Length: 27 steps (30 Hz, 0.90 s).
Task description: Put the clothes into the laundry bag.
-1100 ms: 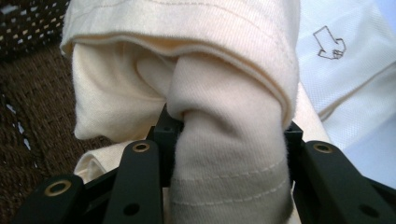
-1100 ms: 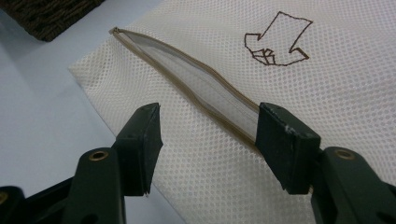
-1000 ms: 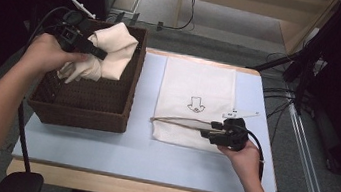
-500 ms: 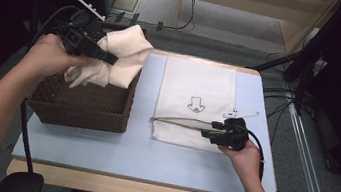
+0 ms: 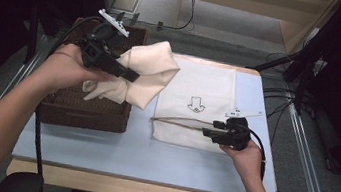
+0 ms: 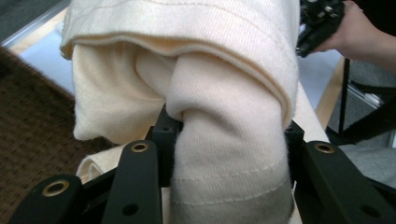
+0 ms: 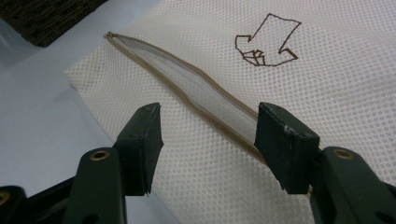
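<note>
Left gripper (image 5: 128, 74) clamps the cloth (image 5: 148, 70) above the basket's (image 5: 83, 111) edge; right gripper (image 7: 208, 135), jaws apart, straddles the bag's (image 5: 210, 89) zip opening to keep it accessible.

Soft ribbed cream knit garment (image 6: 224, 93), fine white mesh bag (image 7: 289, 116), rough dark woven basket (image 5: 83, 109).

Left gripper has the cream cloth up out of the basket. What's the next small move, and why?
Probably carry the cream cloth on toward the mesh bag and aim it at the zipper slit. The left gripper is clamped on the cloth above the basket, and the right gripper sits open by the gaping slit.
</note>
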Each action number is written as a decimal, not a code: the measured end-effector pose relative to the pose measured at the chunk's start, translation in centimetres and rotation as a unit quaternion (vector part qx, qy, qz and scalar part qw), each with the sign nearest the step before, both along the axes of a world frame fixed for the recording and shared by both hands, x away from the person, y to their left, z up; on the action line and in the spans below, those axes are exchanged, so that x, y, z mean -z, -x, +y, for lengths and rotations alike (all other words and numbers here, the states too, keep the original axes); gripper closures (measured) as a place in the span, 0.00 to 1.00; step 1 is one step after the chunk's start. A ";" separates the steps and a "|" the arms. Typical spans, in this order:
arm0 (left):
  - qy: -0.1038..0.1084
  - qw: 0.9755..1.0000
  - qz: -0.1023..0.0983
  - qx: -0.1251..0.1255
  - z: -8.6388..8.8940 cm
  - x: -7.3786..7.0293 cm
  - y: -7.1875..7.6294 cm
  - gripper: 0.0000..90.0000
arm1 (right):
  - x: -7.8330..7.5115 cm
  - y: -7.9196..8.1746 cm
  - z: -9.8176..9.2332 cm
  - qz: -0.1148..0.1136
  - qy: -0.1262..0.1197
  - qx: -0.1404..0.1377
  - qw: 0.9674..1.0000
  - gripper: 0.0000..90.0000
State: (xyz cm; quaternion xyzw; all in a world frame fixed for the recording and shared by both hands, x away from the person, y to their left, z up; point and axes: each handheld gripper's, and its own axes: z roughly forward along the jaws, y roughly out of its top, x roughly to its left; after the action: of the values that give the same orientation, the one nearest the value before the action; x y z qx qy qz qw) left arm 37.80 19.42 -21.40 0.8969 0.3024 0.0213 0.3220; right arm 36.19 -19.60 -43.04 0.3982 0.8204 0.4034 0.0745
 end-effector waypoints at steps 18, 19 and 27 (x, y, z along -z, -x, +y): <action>0.017 0.996 0.009 0.087 -5.3 1.7 3.6 0.63 | -0.2 -0.1 -0.6 -0.006 -0.008 0.002 1.000 0.50; 0.015 0.995 0.013 0.095 -5.8 2.4 3.9 0.63 | -0.2 -0.1 -0.7 -0.004 -0.008 0.005 1.000 0.50; 0.013 0.994 0.023 0.111 -7.0 4.5 4.7 0.63 | -0.1 -0.2 -0.9 -0.003 -0.007 0.008 1.000 0.50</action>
State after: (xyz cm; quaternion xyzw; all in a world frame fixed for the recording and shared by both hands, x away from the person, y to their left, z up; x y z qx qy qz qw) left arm 33.14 12.42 -25.88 0.9210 0.2088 -0.0390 0.3265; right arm 36.36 -20.49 -42.90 0.4045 0.8138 0.4100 0.0773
